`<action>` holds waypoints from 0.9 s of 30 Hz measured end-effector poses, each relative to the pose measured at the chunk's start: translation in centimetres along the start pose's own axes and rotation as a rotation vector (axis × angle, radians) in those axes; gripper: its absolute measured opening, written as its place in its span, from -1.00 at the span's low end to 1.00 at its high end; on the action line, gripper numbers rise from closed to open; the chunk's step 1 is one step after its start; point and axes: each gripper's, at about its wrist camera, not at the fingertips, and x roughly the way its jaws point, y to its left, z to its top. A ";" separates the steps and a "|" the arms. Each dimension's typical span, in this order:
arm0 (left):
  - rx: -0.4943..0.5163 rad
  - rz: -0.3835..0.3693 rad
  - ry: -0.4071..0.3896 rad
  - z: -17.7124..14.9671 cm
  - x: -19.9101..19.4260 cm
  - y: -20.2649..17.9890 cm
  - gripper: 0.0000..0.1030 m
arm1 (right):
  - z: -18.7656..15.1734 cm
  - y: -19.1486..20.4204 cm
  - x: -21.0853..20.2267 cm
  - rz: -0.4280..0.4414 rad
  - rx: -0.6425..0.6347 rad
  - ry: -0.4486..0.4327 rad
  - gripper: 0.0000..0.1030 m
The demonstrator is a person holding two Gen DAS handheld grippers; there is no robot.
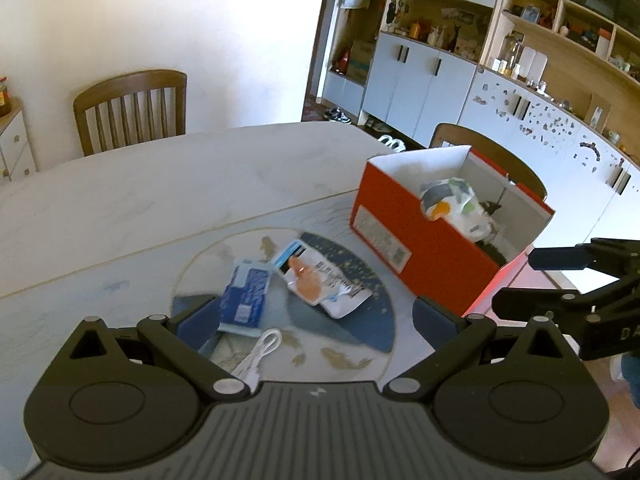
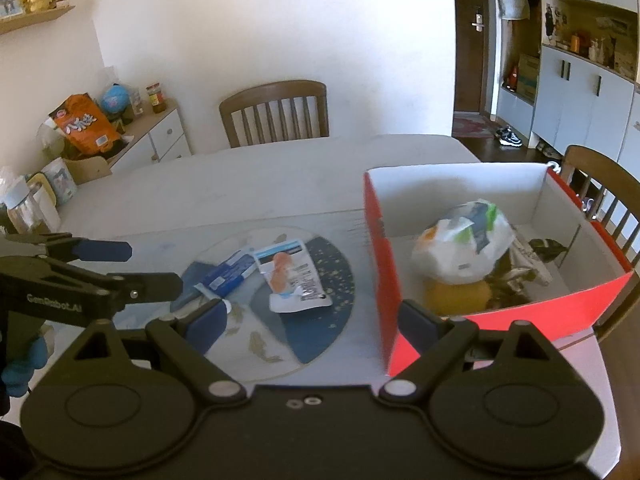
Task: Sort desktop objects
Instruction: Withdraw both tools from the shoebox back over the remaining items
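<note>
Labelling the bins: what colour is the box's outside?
Red outside, white inside; the box shows best in the right wrist view.

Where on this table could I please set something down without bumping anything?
The table is bare between the far chair and the round mat. It is crowded on the mat, where the blue packet, white pouch and cable lie, and the red box fills the right side.

Left claw [image 1: 316,320]: black linkage arms, silver pivot screws, blue finger pads [image 1: 198,322], ribbed grey housing bearing a small white logo. Right claw [image 2: 310,320]: same build, smooth black housing. Pale lettering on arm sides. Blue glove [image 2: 24,364].
</note>
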 end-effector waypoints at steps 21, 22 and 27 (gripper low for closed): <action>0.046 -0.068 0.021 -3.2 3.3 5.9 0.99 | -5.2 9.1 3.0 0.021 -0.086 0.037 0.79; 0.046 -0.076 0.022 -3.3 3.6 6.0 0.99 | -5.5 9.5 3.3 0.020 -0.096 0.038 0.79; 0.066 -0.088 0.034 -4.0 4.9 6.3 0.98 | -6.6 10.8 4.8 0.022 -0.100 0.064 0.79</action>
